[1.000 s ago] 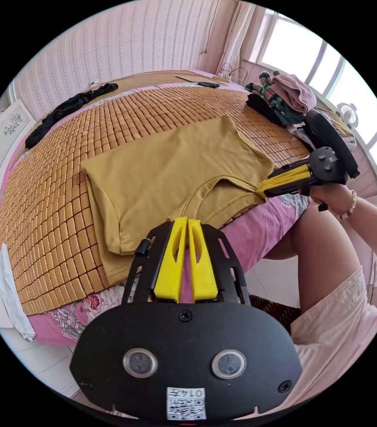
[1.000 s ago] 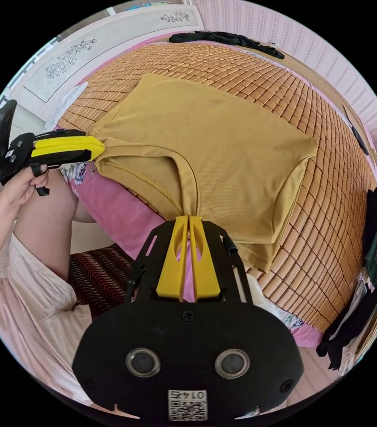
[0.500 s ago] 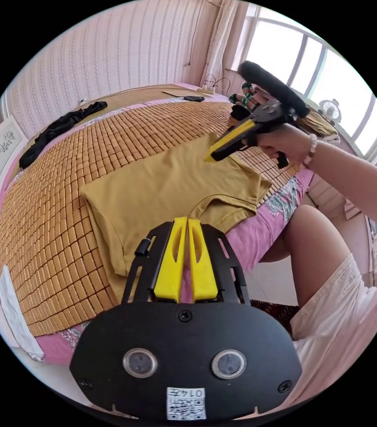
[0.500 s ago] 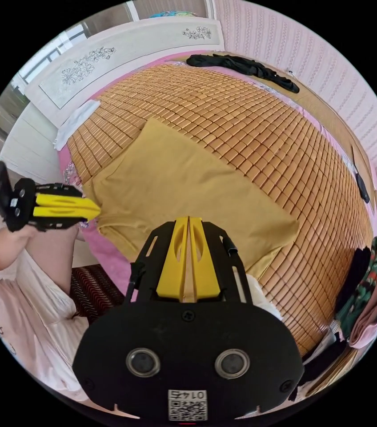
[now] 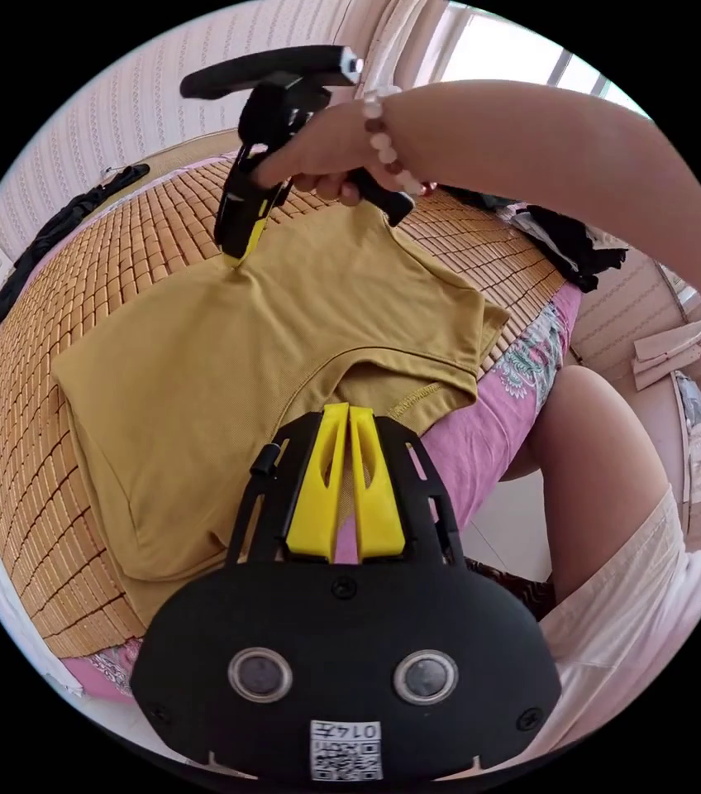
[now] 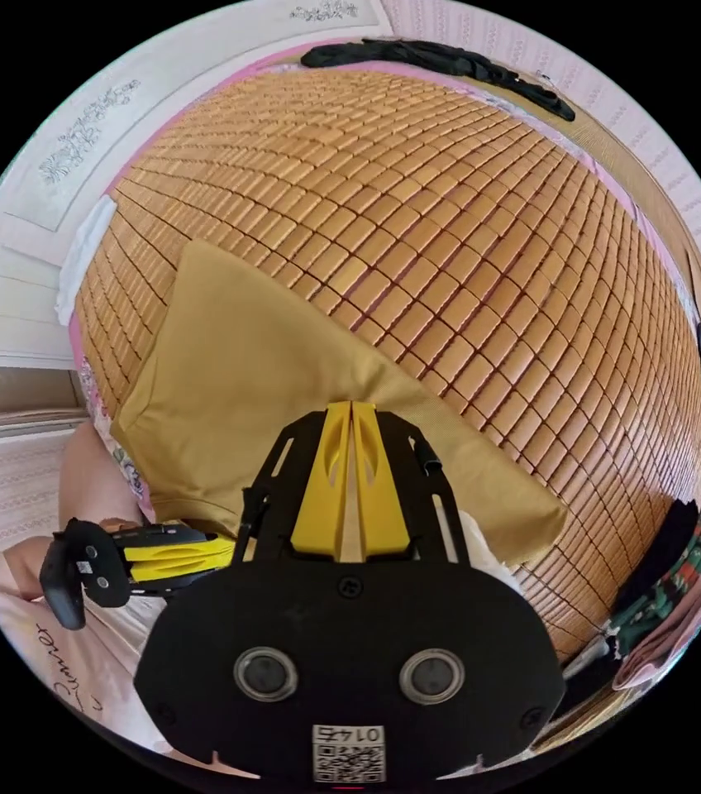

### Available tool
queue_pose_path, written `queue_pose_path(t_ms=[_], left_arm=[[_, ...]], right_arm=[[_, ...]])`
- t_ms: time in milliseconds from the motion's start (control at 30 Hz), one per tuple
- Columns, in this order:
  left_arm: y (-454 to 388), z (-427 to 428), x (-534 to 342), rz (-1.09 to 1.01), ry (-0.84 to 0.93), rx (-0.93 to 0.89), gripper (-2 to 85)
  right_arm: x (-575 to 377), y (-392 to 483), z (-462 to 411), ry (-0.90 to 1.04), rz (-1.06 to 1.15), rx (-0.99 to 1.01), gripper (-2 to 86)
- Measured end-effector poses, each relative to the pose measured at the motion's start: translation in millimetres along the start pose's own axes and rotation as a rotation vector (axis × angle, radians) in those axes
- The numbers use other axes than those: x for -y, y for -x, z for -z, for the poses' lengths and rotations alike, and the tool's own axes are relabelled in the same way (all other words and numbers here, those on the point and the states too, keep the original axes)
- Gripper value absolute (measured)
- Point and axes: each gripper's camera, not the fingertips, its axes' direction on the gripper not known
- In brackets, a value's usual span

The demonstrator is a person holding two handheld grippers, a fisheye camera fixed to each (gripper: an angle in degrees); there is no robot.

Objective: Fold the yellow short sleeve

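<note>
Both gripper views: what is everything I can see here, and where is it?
Yellow short sleeve: one, mustard, flat on the mat by the bed's near edge.
Woven mat: one, tan, covering the bed.
Bedsheet: one, pink floral, under the mat.
Dark garment: one, black, at the mat's far edge.
Clothes pile: mixed colours, at the bed's side.
Right gripper: yellow jaws together, tip on the shirt.
Left gripper: yellow jaws together, near the collar.

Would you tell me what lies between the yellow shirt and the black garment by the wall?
Bare bamboo mat, seen in the right gripper view, separates shirt from garment.
</note>
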Motion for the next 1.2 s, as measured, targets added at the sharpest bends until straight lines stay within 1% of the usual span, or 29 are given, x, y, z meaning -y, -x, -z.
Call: queue_pose_path(t_ms=[33, 67, 133, 200, 267, 400, 467, 600, 667, 733, 833, 900, 933, 1000, 1067, 1167, 1200], left_arm=[[-3.1, 3.9, 1.5, -0.007, -0.001, 0.014, -0.1], [-7.7, 8.8, 2.7, -0.025, -0.011, 0.026, 0.8], [-15.4, 14.9, 5.9, -0.055, -0.02, 0.031, 2.3], [-23.0, 20.2, 10.3, -0.075, -0.026, 0.029, 4.2], [-34.3, 26.7, 16.3, -0.101, -0.042, 0.025, 5.6], [-55.5, 31.9, 25.9, -0.153, -0.066, -0.021, 6.9], [-72.1, 32.1, 32.0, -0.204, -0.101, -0.056, 8.1], [-92.5, 19.0, 43.8, -0.242, -0.118, -0.09, 9.3], [-105.0, 8.4, 54.0, -0.262, -0.11, -0.112, 9.6], [-114.4, 0.3, 61.7, -0.286, -0.11, -0.109, 10.2], [-127.7, -15.9, 76.0, -0.313, -0.092, -0.071, 10.8], [-132.3, -26.8, 83.4, -0.303, -0.058, -0.018, 8.4], [-132.9, -30.8, 85.7, -0.284, -0.053, 0.016, 5.1], [-132.8, -27.1, 85.0, -0.285, -0.07, 0.023, 1.7], [-132.3, -16.1, 76.0, -0.291, -0.085, 0.007, 0.5], [-134.0, 1.7, 54.6, -0.339, -0.127, -0.015, -0.2], [-134.6, 4.9, 50.5, -0.346, -0.13, -0.015, -0.2]], right_arm=[[-28.2, -4.9, 20.0, -0.104, -0.01, 0.042, -0.7], [-60.0, -12.1, 33.8, -0.162, -0.028, 0.066, -0.4], [-111.1, -26.2, 43.9, -0.191, -0.066, 0.059, 0.4], [-163.2, -43.0, 46.5, -0.197, -0.146, -0.005, 3.2], [-226.5, -64.4, 42.9, -0.181, -0.258, -0.059, 9.2], [-298.3, -91.9, 27.5, -0.143, -0.377, -0.046, 11.2], [-330.5, -108.7, 13.0, -0.148, -0.446, 0.021, 11.0], [-357.4, -124.8, -3.3, -0.22, -0.455, 0.174, 8.5], [-366.9, -137.7, -11.7, -0.236, -0.461, 0.253, 5.4], [-372.0, -145.5, -12.9, -0.26, -0.432, 0.33, 3.7], [-382.2, -153.8, -2.0, -0.353, -0.376, 0.429, 2.4], [-390.2, -159.3, 6.1, -0.43, -0.345, 0.514, 2.0], [-395.6, -163.2, 9.4, -0.466, -0.326, 0.56, 1.9], [-407.6, -169.3, 13.4, -0.512, -0.316, 0.556, 1.9], [-436.6, -190.8, 11.5, -0.626, -0.398, 0.623, 1.9], [-468.2, -219.2, -11.9, -0.66, -0.54, 0.693, 2.3], [-472.1, -222.1, -16.8, -0.662, -0.556, 0.696, 2.4]])
